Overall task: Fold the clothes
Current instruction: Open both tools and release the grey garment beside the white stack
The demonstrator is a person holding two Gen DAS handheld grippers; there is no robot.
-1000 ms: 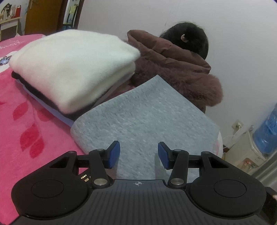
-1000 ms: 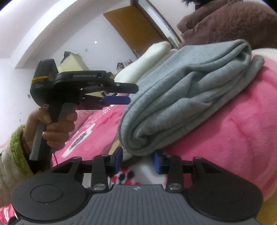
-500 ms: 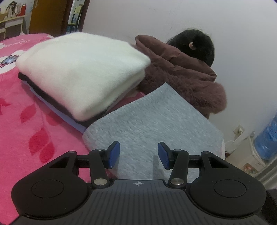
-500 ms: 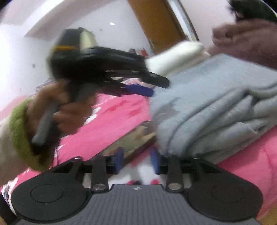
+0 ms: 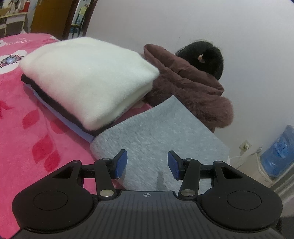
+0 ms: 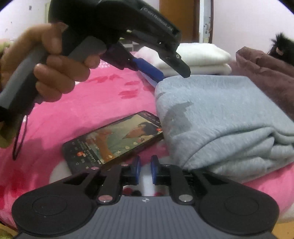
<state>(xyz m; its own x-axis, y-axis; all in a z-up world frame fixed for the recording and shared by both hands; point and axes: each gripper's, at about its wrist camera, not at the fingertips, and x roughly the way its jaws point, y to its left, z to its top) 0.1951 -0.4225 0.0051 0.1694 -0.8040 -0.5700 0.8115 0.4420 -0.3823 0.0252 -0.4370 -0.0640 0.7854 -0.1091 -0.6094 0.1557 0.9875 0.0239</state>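
Folded grey garment (image 5: 161, 139) in the lower centre of the left wrist view, on the pink blanket (image 5: 27, 132) — just beside a stack topped by a white folded garment (image 5: 88, 79) at upper left. Left gripper (image 5: 147, 162) over the grey cloth, fingers apart, holding nothing. In the right wrist view, right gripper (image 6: 145, 170) at bottom centre with fingers nearly together, a narrow gap showing, nothing between them — phone (image 6: 114, 141) just ahead, screen lit, touching the grey garment's edge. Hand (image 6: 55, 69) at upper left holding the left gripper's handle.

Home bedroom, pink floral blanket (image 5: 27, 128) on bed, wooden door (image 5: 49, 16), water jug (image 5: 279, 150)
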